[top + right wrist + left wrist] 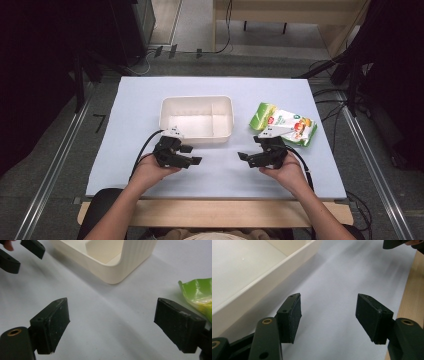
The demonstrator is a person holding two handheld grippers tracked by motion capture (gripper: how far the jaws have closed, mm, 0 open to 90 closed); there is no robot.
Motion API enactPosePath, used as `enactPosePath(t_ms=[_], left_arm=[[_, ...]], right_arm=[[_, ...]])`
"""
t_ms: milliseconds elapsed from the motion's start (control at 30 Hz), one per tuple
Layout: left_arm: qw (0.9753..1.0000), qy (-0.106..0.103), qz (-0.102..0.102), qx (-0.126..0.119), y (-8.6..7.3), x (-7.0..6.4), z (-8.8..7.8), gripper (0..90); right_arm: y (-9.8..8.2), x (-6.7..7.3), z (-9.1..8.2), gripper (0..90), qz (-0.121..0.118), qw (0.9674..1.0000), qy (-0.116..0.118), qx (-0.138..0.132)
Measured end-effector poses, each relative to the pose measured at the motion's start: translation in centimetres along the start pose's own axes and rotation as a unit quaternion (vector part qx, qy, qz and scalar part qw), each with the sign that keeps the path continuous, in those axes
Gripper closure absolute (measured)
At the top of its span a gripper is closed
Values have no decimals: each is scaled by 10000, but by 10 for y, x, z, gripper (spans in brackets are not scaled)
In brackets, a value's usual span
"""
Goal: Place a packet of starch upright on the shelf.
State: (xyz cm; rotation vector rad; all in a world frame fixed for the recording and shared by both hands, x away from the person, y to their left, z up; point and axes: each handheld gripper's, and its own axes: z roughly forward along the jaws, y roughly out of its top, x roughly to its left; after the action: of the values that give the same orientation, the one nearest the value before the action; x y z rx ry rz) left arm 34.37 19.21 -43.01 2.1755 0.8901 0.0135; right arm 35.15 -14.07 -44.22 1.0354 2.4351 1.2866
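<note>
The work appears not yet begun: the white container (197,118), a two-compartment tray with a divider, stands empty at mid-table, and the snack packets (283,123) lie on the blue-white table cover (220,170) just to its right, apart from it and untouched. The left gripper (194,155) hovers near the container's front wall with its jaws spread and nothing between them; the left gripper view confirms bare cover between the pads (294,315). The right gripper (243,157) is likewise open and empty, positioned just in front of the packets; in the right gripper view a green packet edge (197,291) lies beside its right-hand jaw, not within the grip. Judged from this, all loading of packets into the container remains to be done. The number of packets cannot be settled, since they overlap, and their print is too small to read. The container's far compartment is partly cut off in both gripper views.
</note>
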Motion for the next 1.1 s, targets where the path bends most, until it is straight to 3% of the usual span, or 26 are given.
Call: enactPosePath(t_ms=[67, 167, 500, 533, 733, 1100], left_arm=[[10000, -4, 8, -6, 0, 0, 0, 380], [10000, -13, -1, -6, 0, 0, 1, 380], [10000, -24, -1, -47, 1, 0, 0, 380], [10000, -27, 1, -44, 1, 0, 1, 381], [10000, -40, 62, -32, 2, -1, 3, 381], [10000, -43, 71, -34, 3, -1, 3, 381]], right_arm=[[0, 0, 0, 128, 45, 9999, 119, 77], [-1, 1, -1, 132, -19, 9999, 40, 103], [-1, 3, -3, 161, -66, 9999, 112, 46], [-2, 3, -3, 197, -125, 9999, 107, -21], [-2, 6, -4, 226, -218, 9997, 114, 74], [1, 0, -11, 274, -15, 9996, 288, 49]])
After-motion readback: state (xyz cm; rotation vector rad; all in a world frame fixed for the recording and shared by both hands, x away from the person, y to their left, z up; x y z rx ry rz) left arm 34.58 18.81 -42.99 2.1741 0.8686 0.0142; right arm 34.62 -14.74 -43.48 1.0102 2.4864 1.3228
